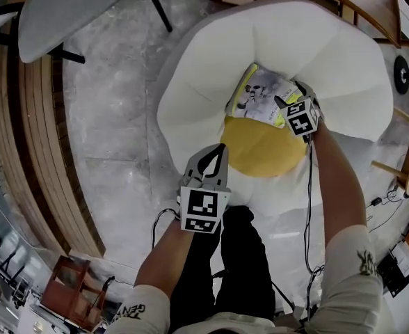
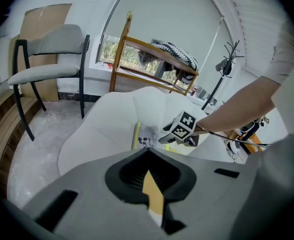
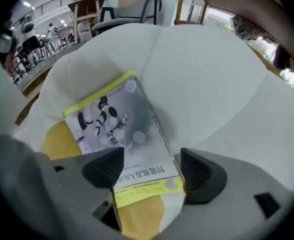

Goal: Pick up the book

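Right gripper view; book (image 3: 118, 134) between parted fingers (image 3: 103, 166) of right gripper (image 3: 149, 167)

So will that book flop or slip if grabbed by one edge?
The book looks a thin softcover: probably light, may sag from one edge. Glossy-looking cover could slip. Resting partly on the soft yellow cushion, a push likely shifts it.

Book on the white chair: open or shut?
Shut. The book shows its whole front cover, lying partly on the yellow cushion.
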